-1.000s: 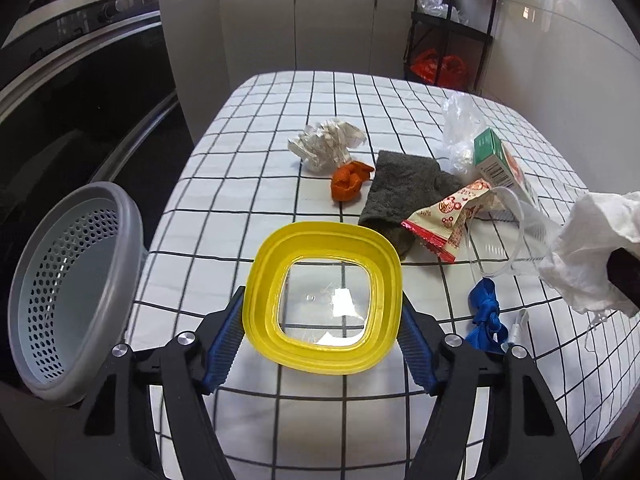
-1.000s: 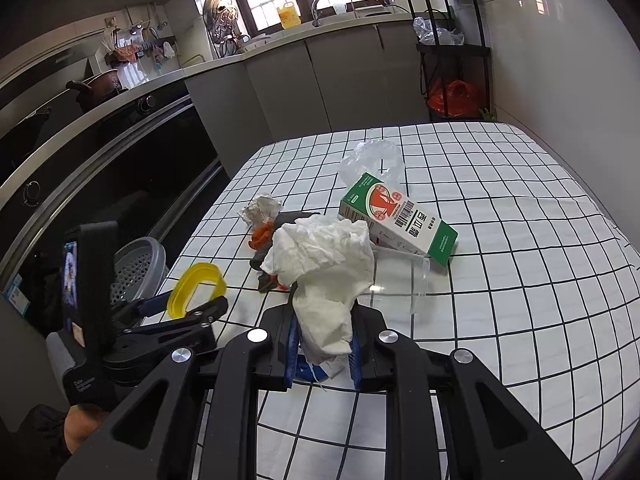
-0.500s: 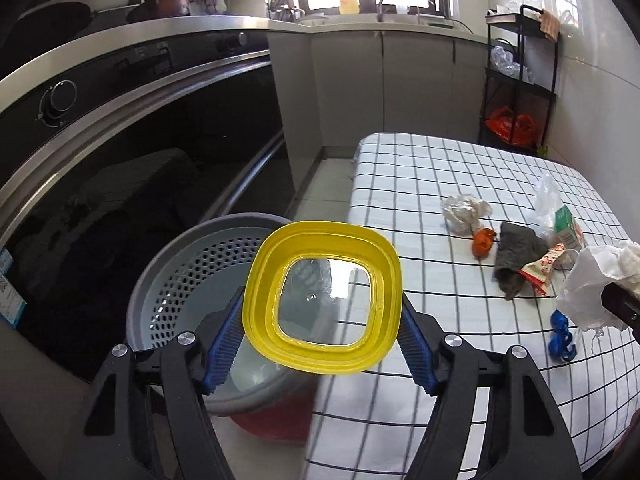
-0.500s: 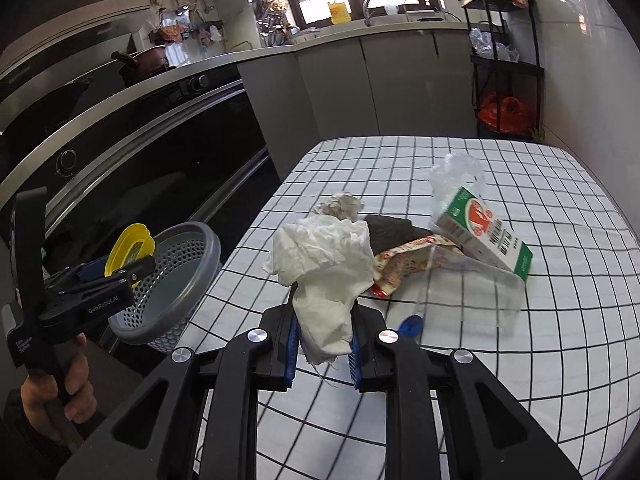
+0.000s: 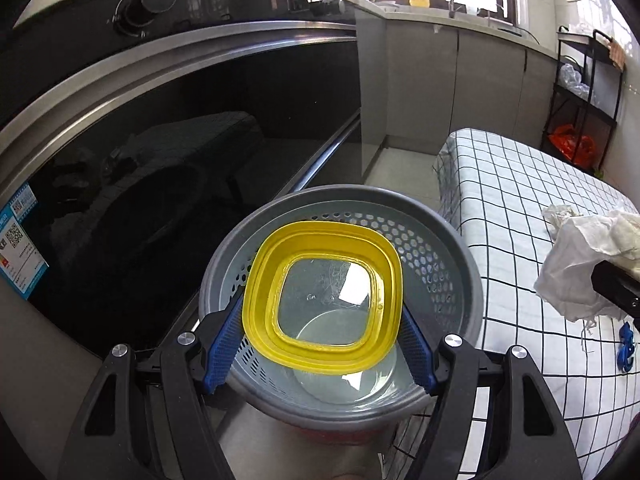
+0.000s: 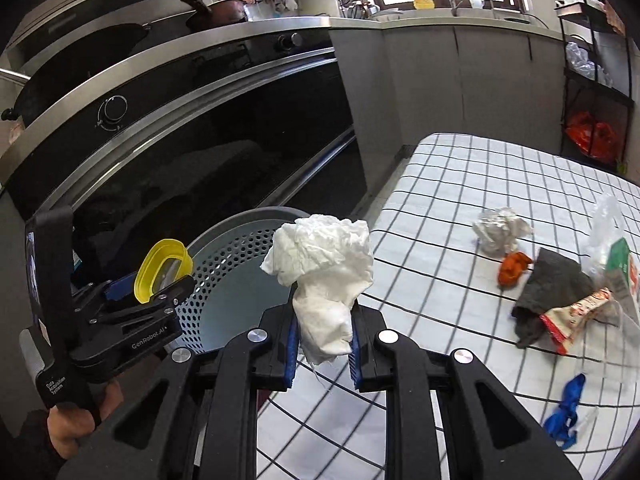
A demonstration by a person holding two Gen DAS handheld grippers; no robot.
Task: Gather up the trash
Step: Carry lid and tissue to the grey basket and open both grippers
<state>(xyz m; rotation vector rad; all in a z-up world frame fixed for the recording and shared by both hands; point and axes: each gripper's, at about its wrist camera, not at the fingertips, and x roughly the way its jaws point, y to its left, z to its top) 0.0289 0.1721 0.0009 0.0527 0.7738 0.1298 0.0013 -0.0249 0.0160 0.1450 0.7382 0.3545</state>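
My left gripper (image 5: 320, 344) is shut on a yellow-rimmed clear plastic lid (image 5: 324, 300) and holds it over the grey perforated basket (image 5: 452, 240) beside the table. The lid (image 6: 162, 270) and basket (image 6: 224, 264) also show in the right wrist view. My right gripper (image 6: 322, 354) is shut on a crumpled white tissue (image 6: 324, 276), near the basket's right rim at the table's left edge. The tissue (image 5: 580, 264) shows at the right of the left wrist view.
On the checked tablecloth (image 6: 440, 208) lie a crumpled wrapper (image 6: 500, 230), an orange scrap (image 6: 514, 268), a dark cloth (image 6: 552, 288), a snack packet (image 6: 576, 312), a green carton (image 6: 620, 260) and a blue scrap (image 6: 566, 412). A dark oven front (image 5: 160, 168) stands left.
Both grippers have swung left from over the table to the basket. The lid is now above the basket's opening, and the tissue is close to its rim.
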